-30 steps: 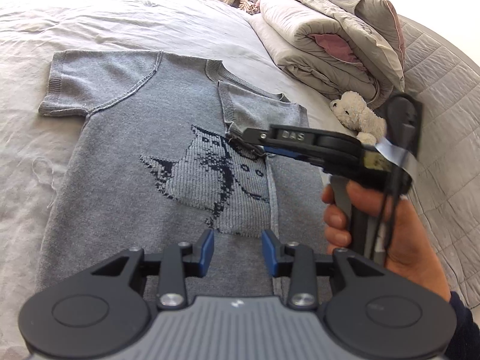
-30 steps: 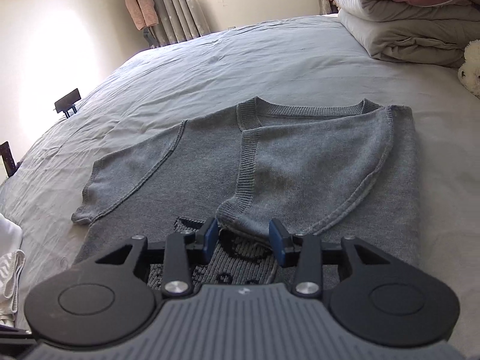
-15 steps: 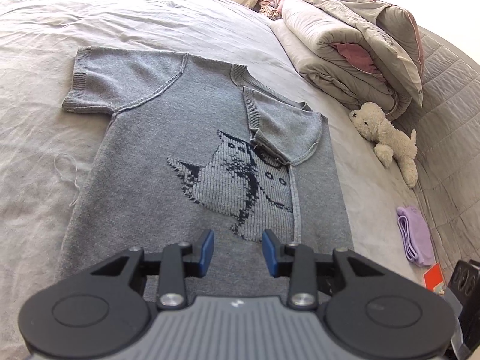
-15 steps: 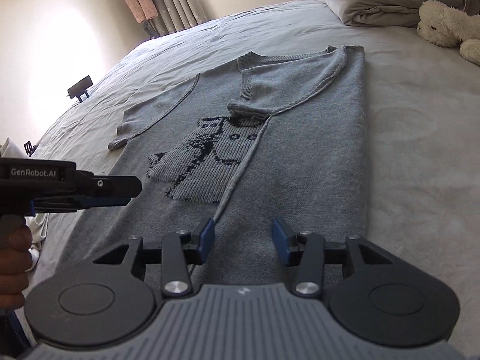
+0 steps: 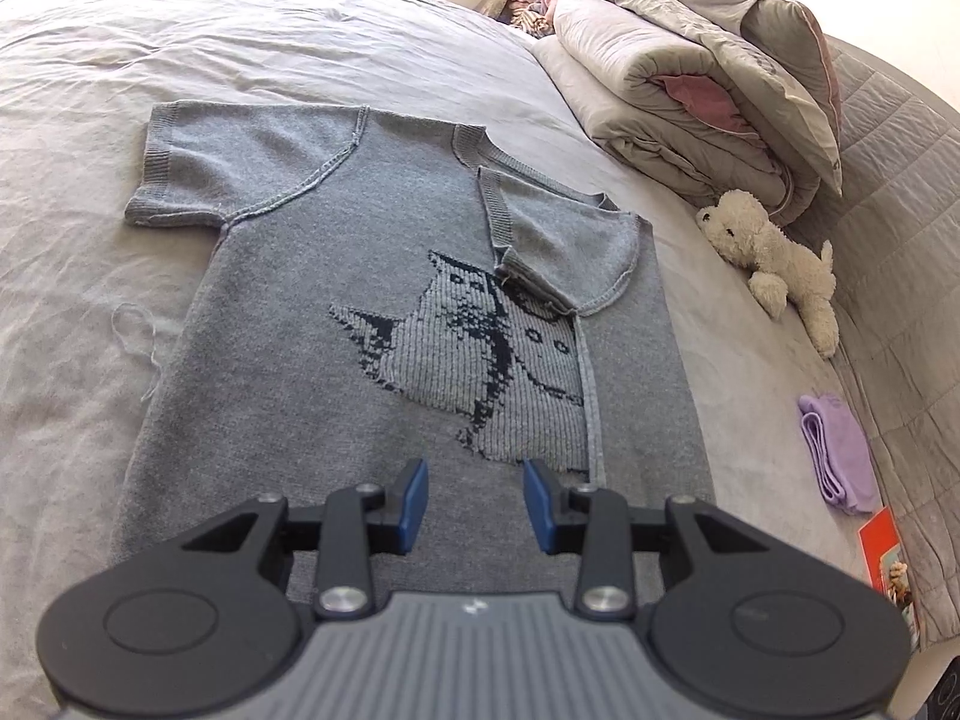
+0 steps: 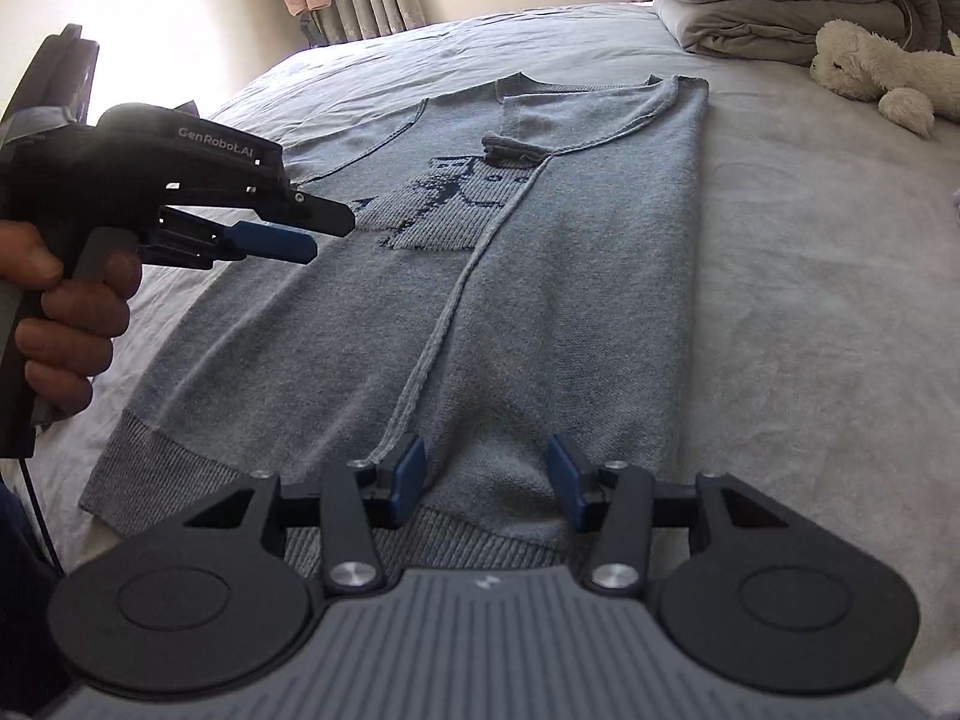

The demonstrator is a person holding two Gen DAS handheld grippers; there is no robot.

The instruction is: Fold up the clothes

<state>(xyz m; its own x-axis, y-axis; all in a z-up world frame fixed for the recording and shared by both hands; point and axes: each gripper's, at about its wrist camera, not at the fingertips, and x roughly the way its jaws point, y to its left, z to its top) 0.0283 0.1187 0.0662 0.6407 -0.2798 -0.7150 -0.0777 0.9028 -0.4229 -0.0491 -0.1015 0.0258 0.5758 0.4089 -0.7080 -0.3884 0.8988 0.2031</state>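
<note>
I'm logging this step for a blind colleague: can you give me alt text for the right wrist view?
A grey knit sweater lies flat on a bed, its right side and sleeve folded in over a cat motif. The right gripper, jaws having just opened, hovers empty above the hem; the left gripper hangs over the unfolded side. A white plush toy lies beyond.

A grey knitted short-sleeved sweater (image 5: 312,360) lies flat on the bed, face up, with a dark cat motif (image 5: 474,348) knitted on its chest. Its neck points toward the head of the bed, its ribbed hem (image 6: 180,474) toward the foot edge. One side is folded inward lengthwise, sleeve included, partly covering the motif; the other sleeve (image 5: 240,174) lies spread out.
</note>
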